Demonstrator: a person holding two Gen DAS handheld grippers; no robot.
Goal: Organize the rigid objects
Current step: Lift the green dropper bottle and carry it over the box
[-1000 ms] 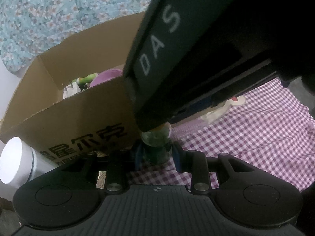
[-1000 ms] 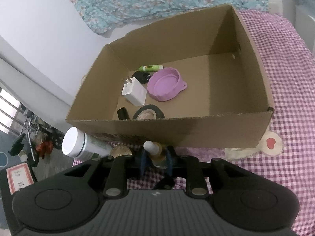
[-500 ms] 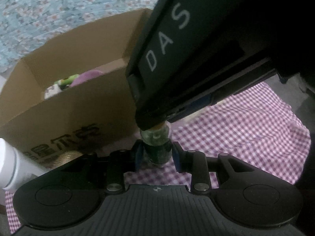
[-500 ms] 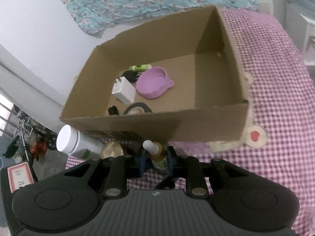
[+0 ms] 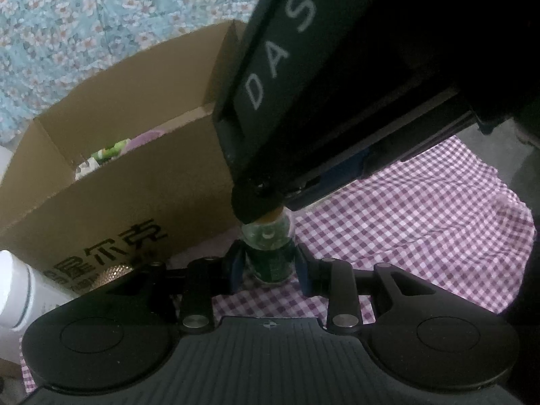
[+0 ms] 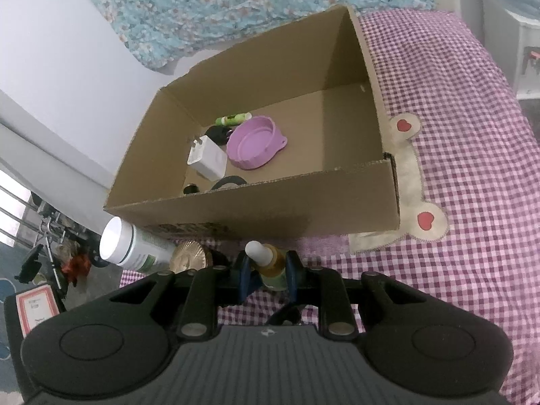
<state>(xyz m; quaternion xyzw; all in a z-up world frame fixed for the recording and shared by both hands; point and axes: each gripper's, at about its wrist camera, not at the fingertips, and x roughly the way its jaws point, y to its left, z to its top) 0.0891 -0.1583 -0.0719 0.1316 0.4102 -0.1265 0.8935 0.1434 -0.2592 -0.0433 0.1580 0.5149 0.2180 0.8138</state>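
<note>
Small bottle [image 6: 268, 263] with white tip pinched between both grippers' fingers: right gripper [image 6: 266, 271] at neck, left gripper [image 5: 268, 263] around green-labelled body, just above checked bedcover [image 6: 455, 135] before cardboard box [image 6: 270, 209]. Box already holds purple dish [image 6: 254, 146], white charger [image 6: 207, 158], green tube [image 6: 233, 119], dark items. White jar [image 6: 128, 246], gold-capped item [image 6: 189, 256] wait outside. Likely midway.

free: right half of cardboard box [image 6: 337, 128] floor | blocked: near wall, white jar [image 6: 131, 246] alongside
</note>
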